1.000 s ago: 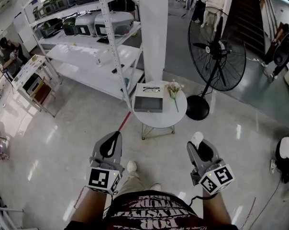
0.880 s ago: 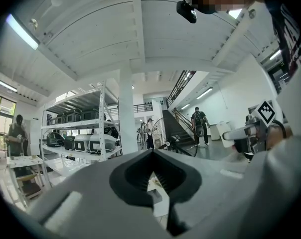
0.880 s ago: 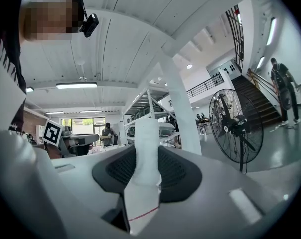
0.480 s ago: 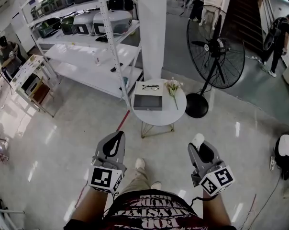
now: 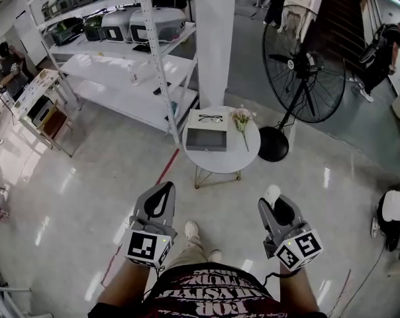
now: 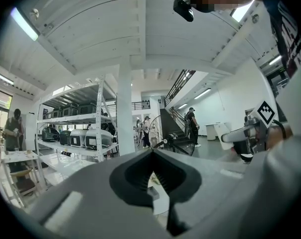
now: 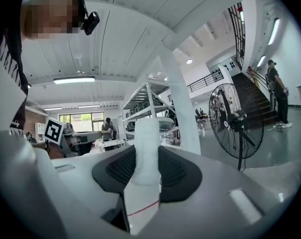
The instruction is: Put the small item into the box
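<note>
My right gripper is shut on a small white foam-like piece that sticks up past its fingertips; in the right gripper view the white piece stands upright between the pads. My left gripper is shut with nothing in it, its tips meeting. Both are held level at waist height over the floor. Ahead stands a round white table bearing an open grey box, well beyond both grippers.
On the table lie black glasses and a flower sprig. A white pillar and metal shelving stand behind it, a large black floor fan to its right. My shoe shows below.
Both grippers stay where they were, the white piece still in the right one. A person near the stairs at the far right has walked into view.
</note>
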`<state>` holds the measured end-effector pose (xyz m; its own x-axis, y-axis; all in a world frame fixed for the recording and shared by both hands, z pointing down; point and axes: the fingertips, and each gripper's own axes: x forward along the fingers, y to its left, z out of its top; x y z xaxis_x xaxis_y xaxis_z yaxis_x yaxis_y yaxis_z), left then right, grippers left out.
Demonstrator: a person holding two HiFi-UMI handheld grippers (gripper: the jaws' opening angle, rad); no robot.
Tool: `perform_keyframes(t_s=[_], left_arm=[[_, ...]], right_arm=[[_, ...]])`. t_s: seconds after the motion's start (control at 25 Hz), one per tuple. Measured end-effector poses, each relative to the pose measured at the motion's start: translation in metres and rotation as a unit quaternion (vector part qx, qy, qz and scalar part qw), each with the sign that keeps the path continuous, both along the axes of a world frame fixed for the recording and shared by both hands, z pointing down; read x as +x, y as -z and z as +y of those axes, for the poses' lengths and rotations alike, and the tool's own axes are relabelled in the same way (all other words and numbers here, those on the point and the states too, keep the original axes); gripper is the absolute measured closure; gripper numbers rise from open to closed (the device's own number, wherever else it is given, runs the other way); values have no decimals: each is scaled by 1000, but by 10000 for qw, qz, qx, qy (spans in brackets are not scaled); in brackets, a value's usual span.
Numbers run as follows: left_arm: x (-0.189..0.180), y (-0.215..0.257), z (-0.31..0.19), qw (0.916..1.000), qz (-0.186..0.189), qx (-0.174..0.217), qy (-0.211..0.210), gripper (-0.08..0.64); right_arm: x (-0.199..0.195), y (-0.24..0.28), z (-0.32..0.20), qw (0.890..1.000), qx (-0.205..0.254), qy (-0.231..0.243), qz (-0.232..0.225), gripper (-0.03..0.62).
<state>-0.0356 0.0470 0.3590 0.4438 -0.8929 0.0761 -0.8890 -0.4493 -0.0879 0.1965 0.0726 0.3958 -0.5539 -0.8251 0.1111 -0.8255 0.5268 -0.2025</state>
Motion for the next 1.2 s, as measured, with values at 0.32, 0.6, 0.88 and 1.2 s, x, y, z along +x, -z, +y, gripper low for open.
perform_keyframes(t_s=[0.32, 0.6, 0.88, 1.2], left_arm=[[-13, -17, -36, 9999, 3, -139, 57, 559], [9, -13, -85, 9996, 76, -130, -223, 558], [10, -19, -127, 9989, 168, -152, -403, 559], [-20, -22, -166, 9994, 179, -192, -220, 560]], right_arm=[[-18, -8, -40, 9999, -69, 97, -14, 437], [-2, -10, -71, 9997, -146, -171, 84, 437], [-6, -6, -107, 9994, -214, -224, 125, 437], [-37, -3, -154, 9996, -237, -18, 142, 437]])
